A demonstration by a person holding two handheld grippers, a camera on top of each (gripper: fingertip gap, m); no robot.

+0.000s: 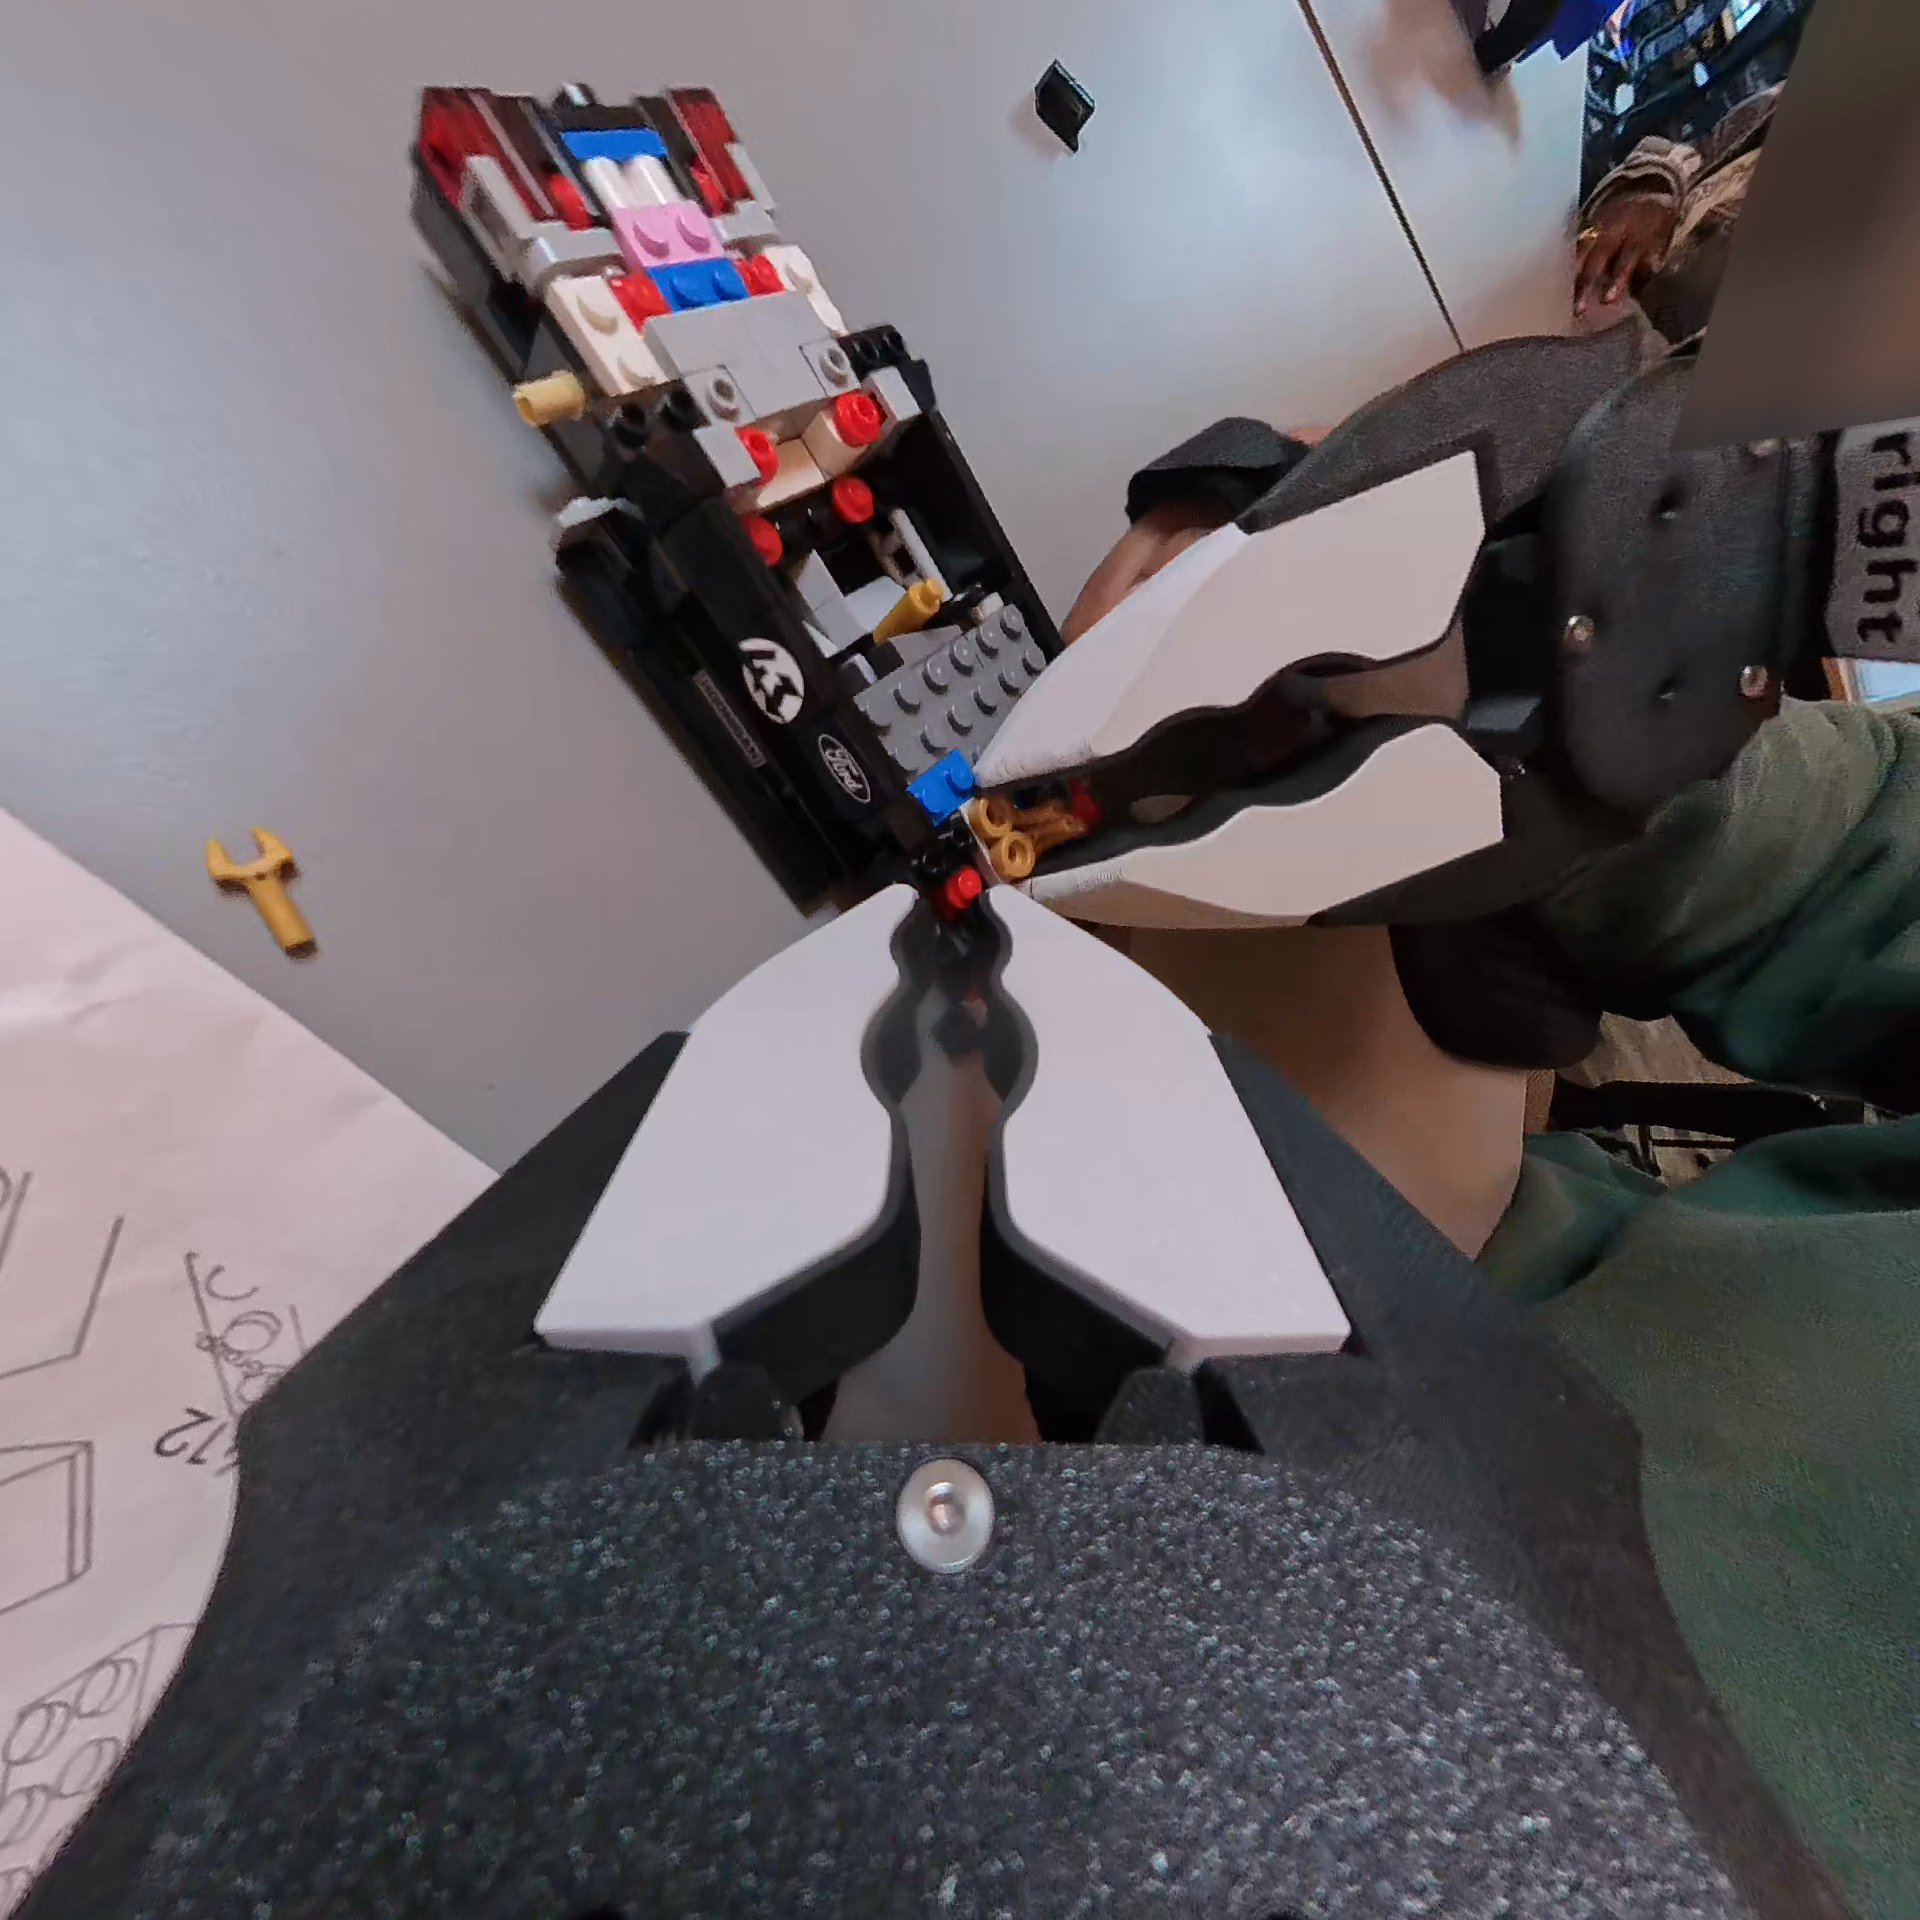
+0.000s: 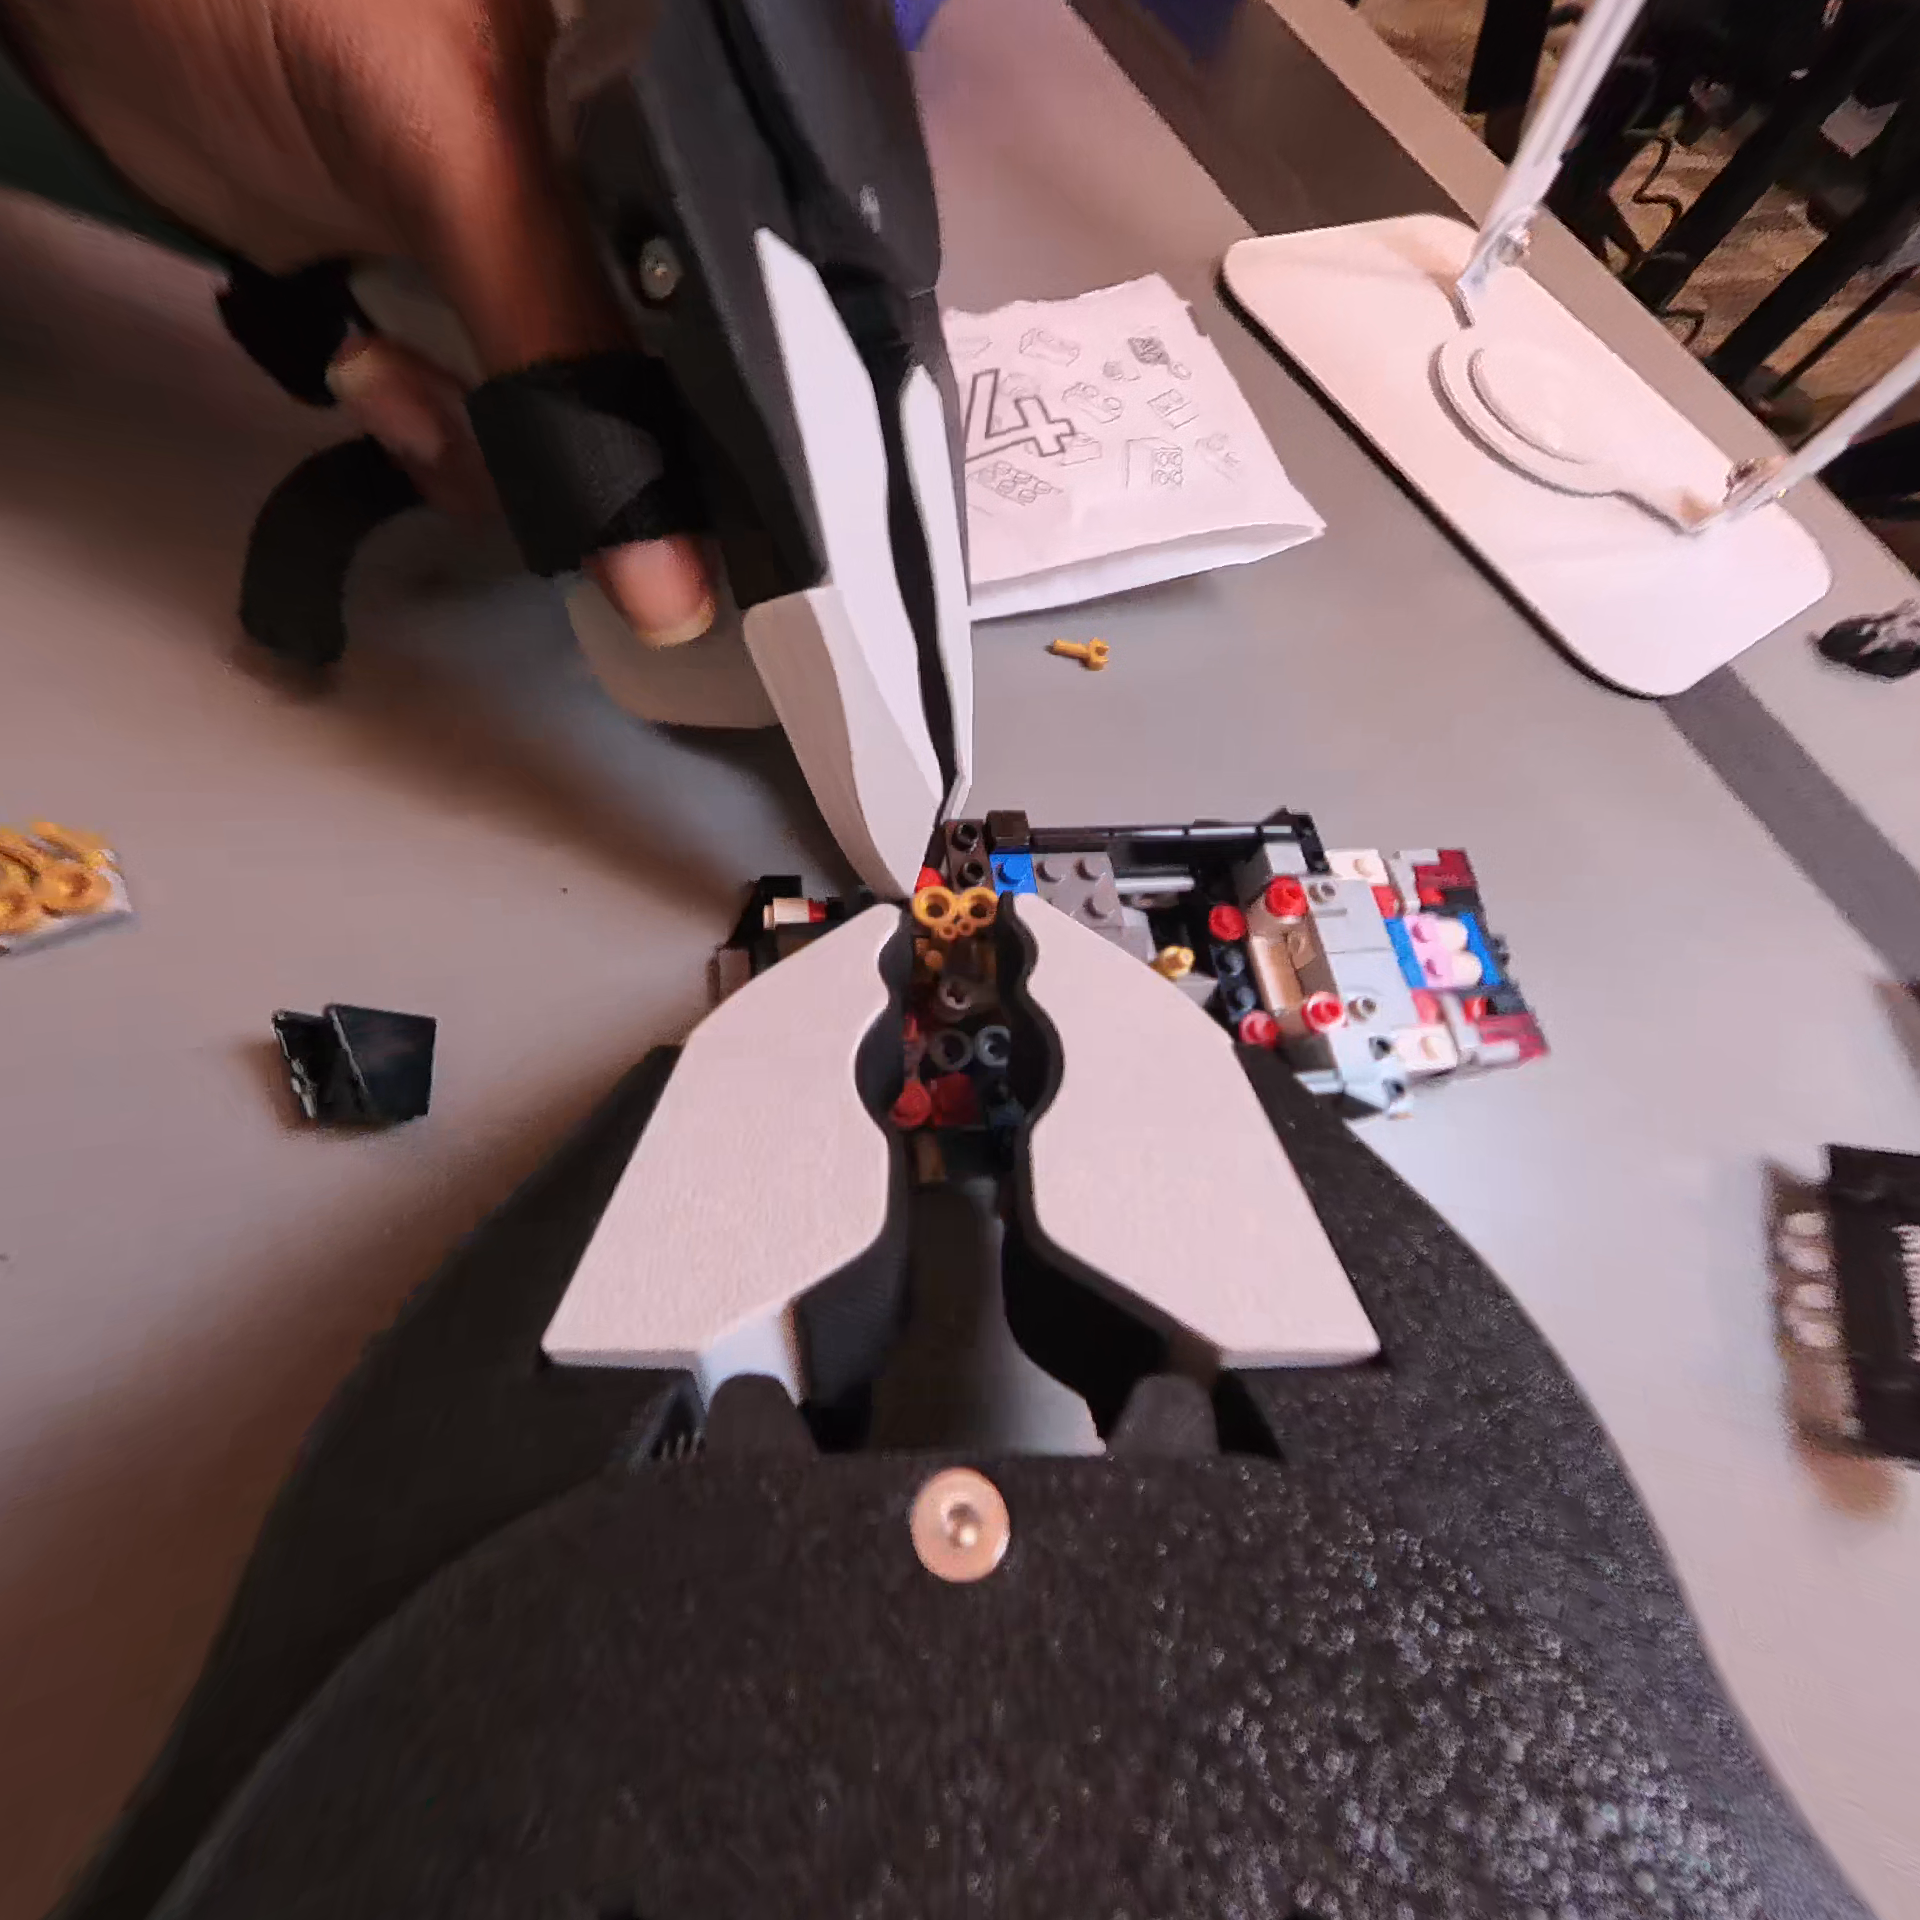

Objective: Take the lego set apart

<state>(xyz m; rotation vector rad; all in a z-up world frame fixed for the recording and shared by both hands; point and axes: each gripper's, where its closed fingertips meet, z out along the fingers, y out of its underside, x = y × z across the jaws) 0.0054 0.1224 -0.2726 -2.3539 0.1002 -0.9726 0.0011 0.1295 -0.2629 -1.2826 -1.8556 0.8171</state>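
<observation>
Left wrist view: the left gripper (image 1: pixel 954 902) pinches the near end of the lego set (image 1: pixel 727 468) lying mid-table, bracing it.

Right wrist view: the right gripper (image 2: pixel 956 914) clamps the gold piece (image 2: pixel 951 910); next, a firm pull should free it.

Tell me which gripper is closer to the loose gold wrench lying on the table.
Left. The left gripper is pinched on the lego car's near end, with the gold wrench off to its left. The right gripper grips the same end from the far side, farther from the wrench.
</observation>
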